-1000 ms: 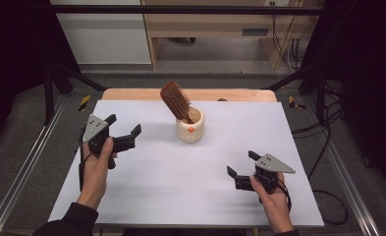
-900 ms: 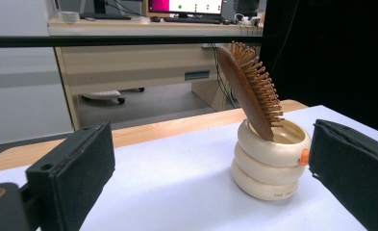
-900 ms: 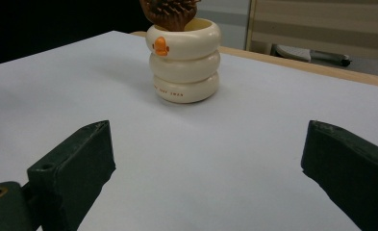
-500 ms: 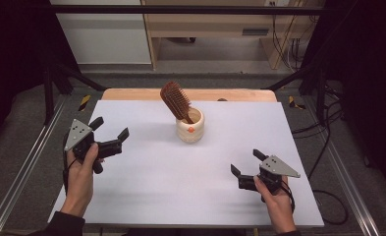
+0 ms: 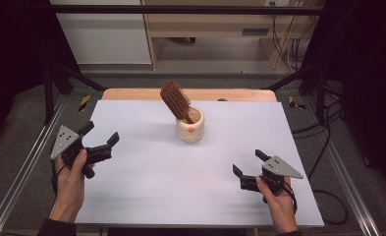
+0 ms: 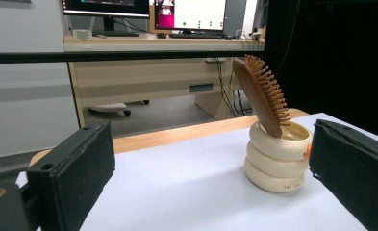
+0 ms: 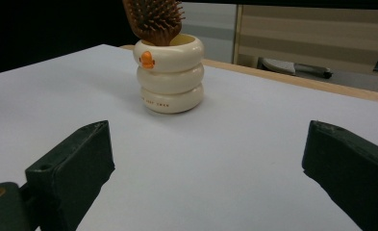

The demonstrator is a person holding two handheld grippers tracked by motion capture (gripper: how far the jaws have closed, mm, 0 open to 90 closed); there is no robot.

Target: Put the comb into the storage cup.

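Note:
A cream ringed cup [image 5: 190, 129] [image 6: 278, 162] [image 7: 169, 73] with a small orange mark stands at the middle back of the white table. A brown wooden hairbrush [image 5: 176, 101] [image 6: 262, 94] [image 7: 154, 20] leans in it, handle down, head tilted left. My left gripper [image 5: 100, 135] is held at the table's left edge, open, jaws empty and aimed toward the cup. My right gripper [image 5: 250, 162] hovers near the front right, open and empty, well short of the cup.
The white table top [image 5: 151, 182] has a wooden strip [image 5: 131, 94] along its far edge. Metal rails [image 5: 23, 172] run down both sides. A desk with monitors [image 6: 143, 9] stands beyond the table, and cables [image 5: 323, 147] hang at the right.
My left gripper has drawn back left and toward the front, away from the cup. My right gripper has shifted slightly right and nearer the front edge. Cup and brush have not moved.

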